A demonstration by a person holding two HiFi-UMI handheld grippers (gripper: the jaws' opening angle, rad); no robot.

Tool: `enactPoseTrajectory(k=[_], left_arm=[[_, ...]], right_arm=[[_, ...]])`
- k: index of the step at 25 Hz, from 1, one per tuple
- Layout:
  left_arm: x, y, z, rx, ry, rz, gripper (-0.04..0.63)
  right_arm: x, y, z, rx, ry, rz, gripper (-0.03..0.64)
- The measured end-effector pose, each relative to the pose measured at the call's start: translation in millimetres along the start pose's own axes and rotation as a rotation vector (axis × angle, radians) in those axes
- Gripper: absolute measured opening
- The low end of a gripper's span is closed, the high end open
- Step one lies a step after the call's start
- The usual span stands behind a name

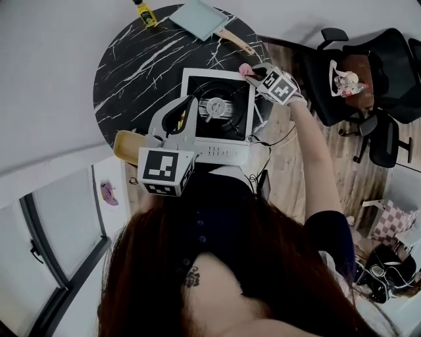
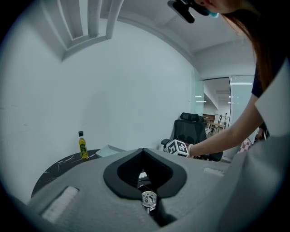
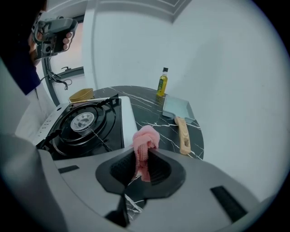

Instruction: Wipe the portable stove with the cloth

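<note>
The stove point(image 1: 197, 84) sits on the round black marble desk point(image 1: 131, 66), against the edge nearest the person. Its round burner point(image 1: 215, 106) is in the middle of its black top, and its row of controls faces the person.

The right gripper point(image 1: 253, 74) is at the stove's far right corner, towards the desk's right edge. Its jaws are closed on a pink cloth point(image 1: 245, 69). In the right gripper view the cloth point(image 3: 145, 136) is pinched in a bunched fold between the jaws of the gripper point(image 3: 144, 152) and sticks out past their tips. It hangs just beside the white rim of the stove point(image 3: 128, 118), over the marble; whether it touches the stove cannot be told.

The left gripper point(image 1: 192, 100) is held over the stove's near left part. In its own view the jaws of the gripper point(image 2: 142, 150) meet at the tips with nothing between them.

A small yellow bottle point(image 1: 146, 13) stands at the desk's far edge. Just to its right lies a pale blue dustpan point(image 1: 200, 18) whose wooden handle point(image 3: 184, 135) points towards the right edge. A tan bowl point(image 1: 125, 146) rests at the near left edge, beside the stove. A black office chair point(image 1: 368, 72) stands on the floor, off the desk's right edge.
</note>
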State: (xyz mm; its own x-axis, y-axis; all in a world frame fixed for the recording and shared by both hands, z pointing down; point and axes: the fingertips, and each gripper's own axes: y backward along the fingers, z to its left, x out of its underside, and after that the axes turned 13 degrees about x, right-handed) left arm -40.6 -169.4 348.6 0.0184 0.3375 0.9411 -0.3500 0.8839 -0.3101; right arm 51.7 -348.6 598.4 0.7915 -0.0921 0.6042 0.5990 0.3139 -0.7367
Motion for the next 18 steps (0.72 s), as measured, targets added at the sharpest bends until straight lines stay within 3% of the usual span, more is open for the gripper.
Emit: enactPoseTrajectory(k=[14,18], left_arm=[[-4.4,0.5,-12.9,0.057,-0.022,-0.012,0.011],[-3.6,-0.5,-14.4,0.069,-0.021,-0.015,0.011]], right_arm=[[15.9,14.1,-1.1,0.226,-0.261,0.072,0.058],[19.2,17.2,-0.9,0.274,-0.336,0.042,0.058]])
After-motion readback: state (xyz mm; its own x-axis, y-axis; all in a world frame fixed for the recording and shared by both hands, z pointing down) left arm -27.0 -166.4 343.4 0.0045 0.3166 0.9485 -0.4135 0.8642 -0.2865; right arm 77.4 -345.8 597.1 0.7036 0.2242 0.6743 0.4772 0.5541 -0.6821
